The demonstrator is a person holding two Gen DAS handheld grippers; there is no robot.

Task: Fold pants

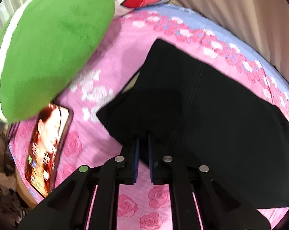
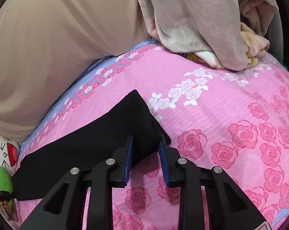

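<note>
Black pants (image 1: 211,103) lie folded flat on a pink rose-print bedsheet (image 1: 110,61). My left gripper (image 1: 143,136) has its blue pads close together on the near left corner of the pants, pinching the cloth. In the right wrist view the pants (image 2: 98,141) stretch from the lower left up to a pointed corner. My right gripper (image 2: 146,140) stands with its pads apart around the near right corner of the pants, not closed on it.
A green plush cushion (image 1: 48,48) sits at the left with a phone (image 1: 46,149) lit beside it. A beige pillow (image 2: 58,48) runs along the far side of the bed. A heap of grey and yellow blankets (image 2: 206,23) lies at the back right.
</note>
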